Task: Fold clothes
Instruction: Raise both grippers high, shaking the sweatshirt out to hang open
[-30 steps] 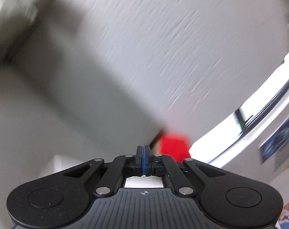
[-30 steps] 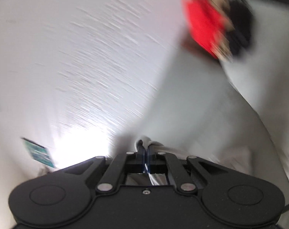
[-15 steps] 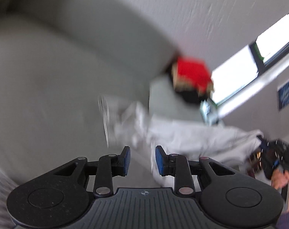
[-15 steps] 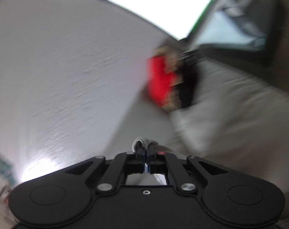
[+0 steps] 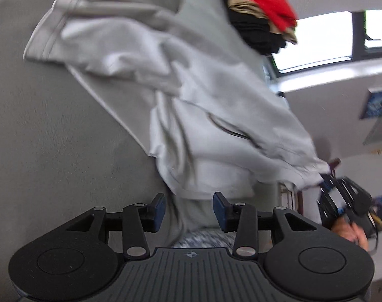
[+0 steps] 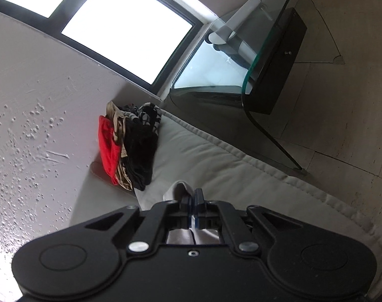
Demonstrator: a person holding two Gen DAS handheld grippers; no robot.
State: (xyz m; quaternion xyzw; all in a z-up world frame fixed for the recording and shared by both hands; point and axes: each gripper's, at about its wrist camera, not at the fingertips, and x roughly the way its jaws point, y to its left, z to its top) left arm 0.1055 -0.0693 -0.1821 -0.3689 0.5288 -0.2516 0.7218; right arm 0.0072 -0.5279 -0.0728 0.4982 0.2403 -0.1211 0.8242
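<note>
The left gripper [image 5: 188, 207] is opening, with nothing pressed between its pads; the white garment [image 5: 206, 105] lies spread on the grey bed [image 5: 52, 138]. The right gripper [image 6: 194, 205] is closed tightly on one corner of the garment; a pile of clothes [image 6: 130, 146] sits by the wall.

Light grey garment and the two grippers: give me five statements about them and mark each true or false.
1. The right gripper is shut on a fold of the light grey garment. True.
2. The left gripper is clamped tight on the garment. False: its jaws are opening, their blue pads apart, and pinch nothing.
3. The pile of clothes with a red piece lies against the wall. True.
4. The garment is neatly folded into a square. False: it is rumpled and stretched out over the grey cushion.
5. The glass table stands on the cushion. False: it stands on the floor beside it.
</note>
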